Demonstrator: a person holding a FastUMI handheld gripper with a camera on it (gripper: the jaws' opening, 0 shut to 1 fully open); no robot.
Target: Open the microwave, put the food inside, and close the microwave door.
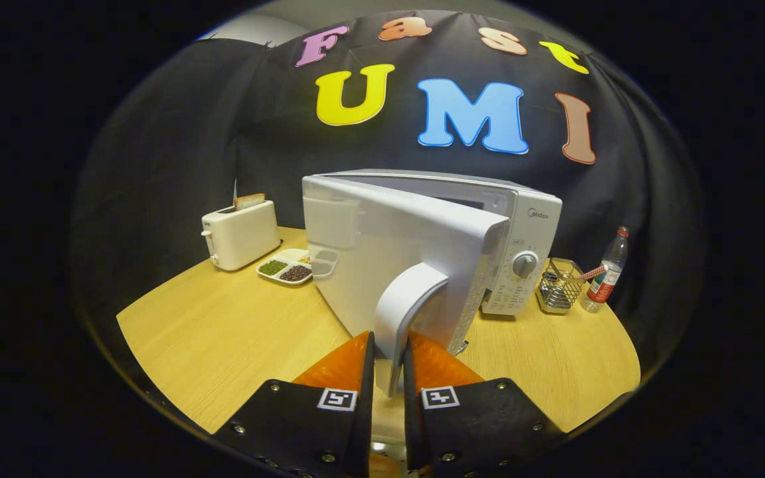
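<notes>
Over the wooden tabletop (223, 345), tongs (389, 362) pinched the microwave door handle (409, 299), door swung partly open; next, swing it wider.

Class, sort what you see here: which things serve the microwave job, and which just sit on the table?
Job: microwave, its door, door handle clamped by the gripper, food tray.
Lying about: toaster, wire basket, bottle.

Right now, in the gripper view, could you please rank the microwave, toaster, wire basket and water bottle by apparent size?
1. microwave, its door handle between the jaws of the gripper
2. toaster
3. wire basket and water bottle: too alike to rank.
</notes>
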